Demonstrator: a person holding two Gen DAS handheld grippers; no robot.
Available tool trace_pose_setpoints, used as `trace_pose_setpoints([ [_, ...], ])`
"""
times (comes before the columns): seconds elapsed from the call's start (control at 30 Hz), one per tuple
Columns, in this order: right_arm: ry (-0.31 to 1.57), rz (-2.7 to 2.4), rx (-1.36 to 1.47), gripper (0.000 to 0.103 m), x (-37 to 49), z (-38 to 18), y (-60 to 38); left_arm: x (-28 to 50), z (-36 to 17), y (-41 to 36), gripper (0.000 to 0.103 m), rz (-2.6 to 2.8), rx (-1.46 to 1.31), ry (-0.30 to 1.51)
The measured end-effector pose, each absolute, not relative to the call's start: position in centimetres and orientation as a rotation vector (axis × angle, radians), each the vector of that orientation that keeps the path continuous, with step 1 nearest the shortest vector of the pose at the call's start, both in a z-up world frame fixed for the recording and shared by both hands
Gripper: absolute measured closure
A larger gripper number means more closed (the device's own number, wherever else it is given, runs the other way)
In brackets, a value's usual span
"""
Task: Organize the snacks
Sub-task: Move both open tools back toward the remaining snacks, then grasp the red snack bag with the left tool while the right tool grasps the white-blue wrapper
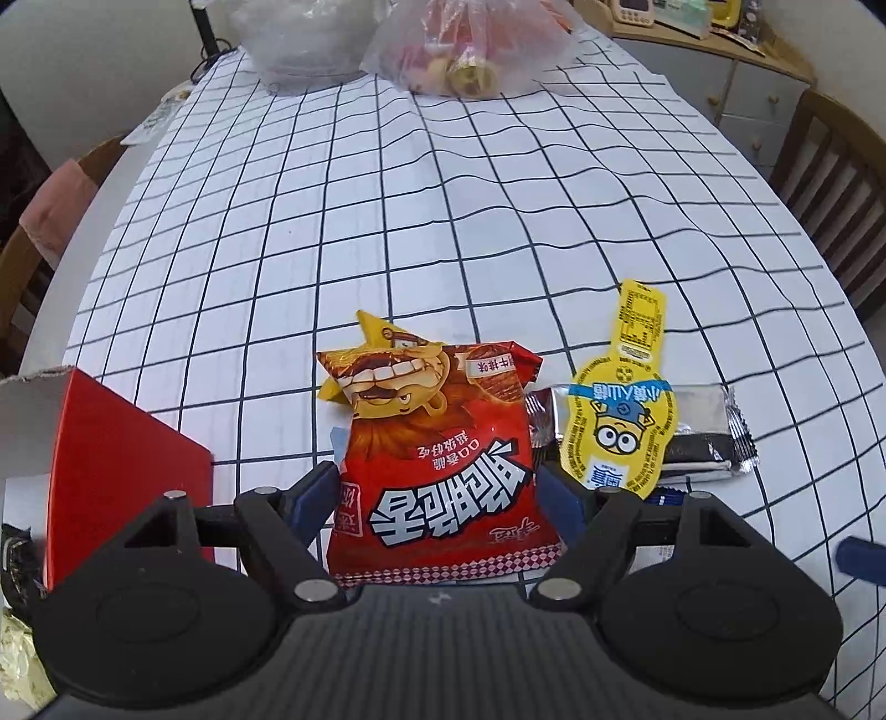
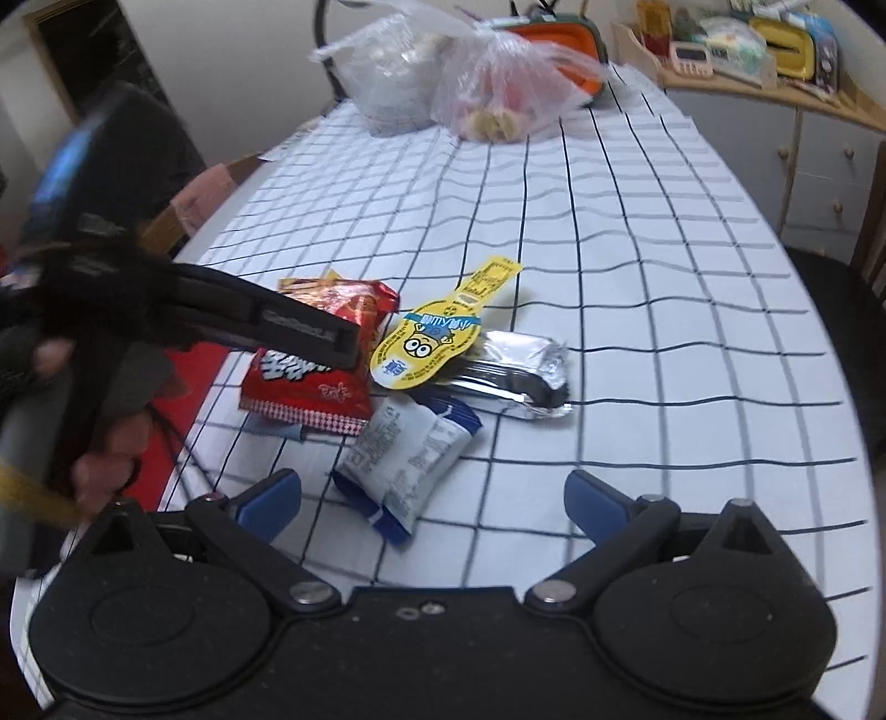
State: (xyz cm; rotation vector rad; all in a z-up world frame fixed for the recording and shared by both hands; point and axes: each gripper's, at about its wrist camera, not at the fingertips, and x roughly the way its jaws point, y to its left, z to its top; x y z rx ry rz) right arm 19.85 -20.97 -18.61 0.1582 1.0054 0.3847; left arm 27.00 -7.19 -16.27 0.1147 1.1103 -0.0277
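In the left wrist view, the left gripper point(image 1: 440, 498) points down at the red snack bag point(image 1: 437, 465), which lies on the checked tabletop point(image 1: 443, 221). The blue fingers point(image 1: 313, 493) stand on both sides of the bag's lower part, very close to its edges. I cannot tell if they already press it. Just to the right of the red snack bag lies a yellow cartoon packet point(image 1: 614, 421), and it rests on top of a silver wrapped bar point(image 1: 698, 432). To the left of the red bag stands a red box point(image 1: 127, 471) with a white inner wall. Far behind the bag, at the other end of the tabletop, are two clear plastic bags point(image 1: 459, 50).

In the right wrist view, the right gripper point(image 2: 432, 501) hangs above the tabletop point(image 2: 664, 332) with its blue fingers point(image 2: 271, 501) spread wide and nothing between them. A blue and white packet point(image 2: 407, 454) lies just ahead of the fingers, in front of the red snack bag point(image 2: 315, 382) and touching its lower edge. The left gripper point(image 2: 338, 338), held by a gloved hand point(image 2: 99, 421), reaches over the red bag from the left. The yellow cartoon packet point(image 2: 426, 349) and the silver wrapped bar point(image 2: 515, 382) lie right of the red bag.
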Motion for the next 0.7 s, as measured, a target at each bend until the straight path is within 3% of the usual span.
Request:
trace_pose_setpoints([
  [0.43,1.105,0.218,0.067,0.010,24.1,-21.4,-15.5,26.8,-15.0,-3.6,0.025,-0.018,-0.049,1.128],
  [0.63,1.164,0.187,0.024,0.022,24.7,-22.0,-14.6,27.1,-15.3,-2.8,0.025,-0.011,-0.064,1.140],
  [0.7,1.161,0.185,-0.008,0.034,24.5,-21.8,-14.4,27.0,-15.3,-2.7,0.025,-0.018,-0.063,1.139],
])
